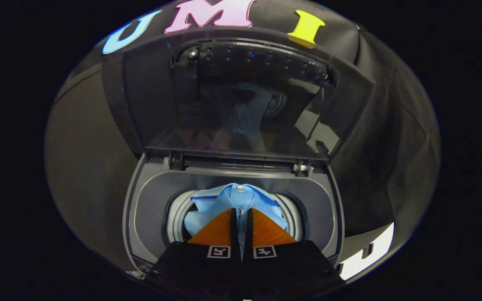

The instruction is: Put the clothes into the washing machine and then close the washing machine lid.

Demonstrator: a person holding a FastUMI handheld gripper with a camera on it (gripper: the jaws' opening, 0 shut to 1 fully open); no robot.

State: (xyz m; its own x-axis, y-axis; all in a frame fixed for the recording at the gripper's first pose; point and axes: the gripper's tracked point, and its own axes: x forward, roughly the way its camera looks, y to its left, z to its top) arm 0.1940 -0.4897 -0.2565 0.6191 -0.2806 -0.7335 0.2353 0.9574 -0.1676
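A: Shirt (234,200) first, where is it?

B: In the washer's (149,200) drum mouth, bunched up, its collar and a button facing up. It sits just ahead of the tool (241,215) and runs on under the fingertips.

A: And the tool itself?

B: Nearly closed. The two fingers stand close together with a thin gap, and a strip of the shirt shows in that gap. Whether both fingers actually press on the cloth I cannot tell.

A: What does the next move turn on?

B: The lid (241,100). It stands raised beyond the shirt, hinged along the washer's far edge, its long axis running across the fingers. My judgement: the shirt is about in, so once the cloth is free, the tool must go up and past the shirt to the lid's top edge and bring it down toward the drum.

A: Any risk?

B: The shirt rides high in the mouth; some cloth could catch under the lid.

A: Any brand or label?

B: None readable on the washer or shirt.
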